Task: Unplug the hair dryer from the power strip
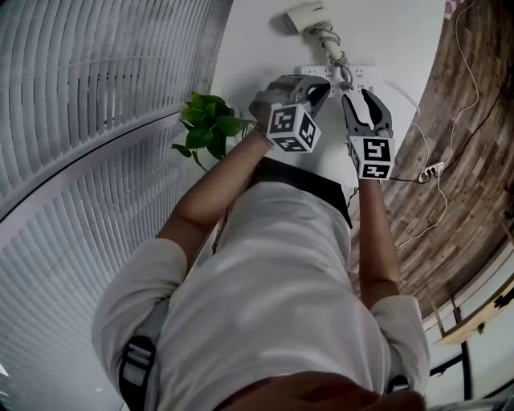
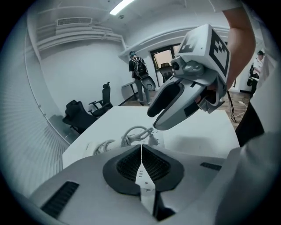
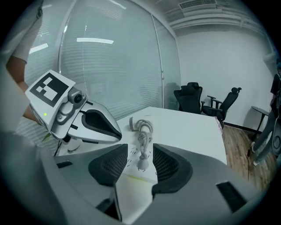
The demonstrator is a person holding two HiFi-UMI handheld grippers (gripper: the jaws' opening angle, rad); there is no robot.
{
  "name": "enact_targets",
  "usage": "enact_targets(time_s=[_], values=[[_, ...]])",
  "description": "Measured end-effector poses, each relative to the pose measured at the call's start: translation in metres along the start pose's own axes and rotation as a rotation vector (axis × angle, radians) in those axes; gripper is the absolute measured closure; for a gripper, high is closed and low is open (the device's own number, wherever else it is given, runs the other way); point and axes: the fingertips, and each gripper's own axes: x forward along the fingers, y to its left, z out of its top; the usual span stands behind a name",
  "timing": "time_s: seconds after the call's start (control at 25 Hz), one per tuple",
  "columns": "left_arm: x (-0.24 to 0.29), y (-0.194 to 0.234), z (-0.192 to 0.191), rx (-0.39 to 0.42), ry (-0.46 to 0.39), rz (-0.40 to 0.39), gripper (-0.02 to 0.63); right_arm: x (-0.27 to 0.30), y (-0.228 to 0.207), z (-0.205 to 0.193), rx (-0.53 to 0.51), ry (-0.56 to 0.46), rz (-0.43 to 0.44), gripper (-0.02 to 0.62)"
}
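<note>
Two grippers are hanging over the white table (image 1: 393, 40) for us right now: the left gripper (image 2: 141, 149) has its jaws pressed together with nothing between them, and the right gripper (image 3: 140, 154) has its jaws spread wide and empty, lined up just above the plug (image 3: 142, 165) but not touching it. That plug is seated in the power strip (image 1: 363, 74) right under both grippers, and its coiled cord (image 1: 337, 52) runs across the table to the white hair dryer (image 1: 303, 18) lying at the far end. We've also got a potted plant (image 1: 210, 124) sitting off beside the left gripper
</note>
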Motion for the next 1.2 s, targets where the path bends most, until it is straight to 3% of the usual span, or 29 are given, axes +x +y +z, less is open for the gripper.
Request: enact_targets(time_s=[0.28, 0.52, 0.84, 0.96, 1.2], values=[[0.036, -0.002, -0.026, 0.083, 0.087, -0.021, 0.568, 0.032, -0.007, -0.022, 0.001, 0.034, 0.012, 0.426], [0.051, 0.0, -0.024, 0.144, 0.138, -0.043, 0.568, 0.043, -0.009, -0.024, 0.012, 0.063, 0.05, 0.426], [0.055, -0.002, -0.027, 0.188, 0.145, -0.044, 0.574, 0.056, -0.009, -0.034, -0.039, 0.079, 0.037, 0.43], [0.056, -0.001, -0.025, 0.185, 0.16, -0.048, 0.575, 0.056, -0.012, -0.031, -0.057, 0.071, 0.036, 0.465], [0.058, 0.0, -0.024, 0.173, 0.217, -0.034, 0.577, 0.055, -0.015, -0.028, -0.024, 0.078, 0.027, 0.477]])
